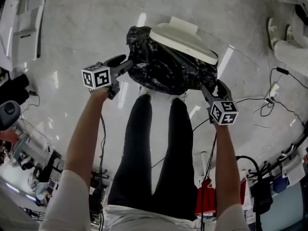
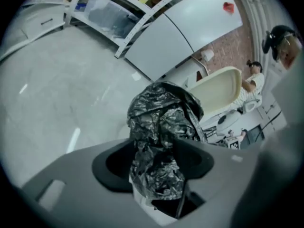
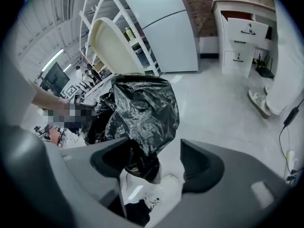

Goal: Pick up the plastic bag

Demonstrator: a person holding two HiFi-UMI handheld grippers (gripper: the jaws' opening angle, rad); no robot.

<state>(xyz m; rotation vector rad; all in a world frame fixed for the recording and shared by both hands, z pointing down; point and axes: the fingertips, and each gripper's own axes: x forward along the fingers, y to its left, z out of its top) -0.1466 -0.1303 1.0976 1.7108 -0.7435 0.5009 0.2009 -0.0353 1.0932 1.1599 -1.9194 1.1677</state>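
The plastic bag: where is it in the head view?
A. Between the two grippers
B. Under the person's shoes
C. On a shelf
A: the head view shows the black plastic bag right between the left gripper and the right gripper, one at each side of it.

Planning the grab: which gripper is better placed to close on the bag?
Left, probably: the bag sits squarely between the open jaws of the left gripper; the right gripper has only its edge.
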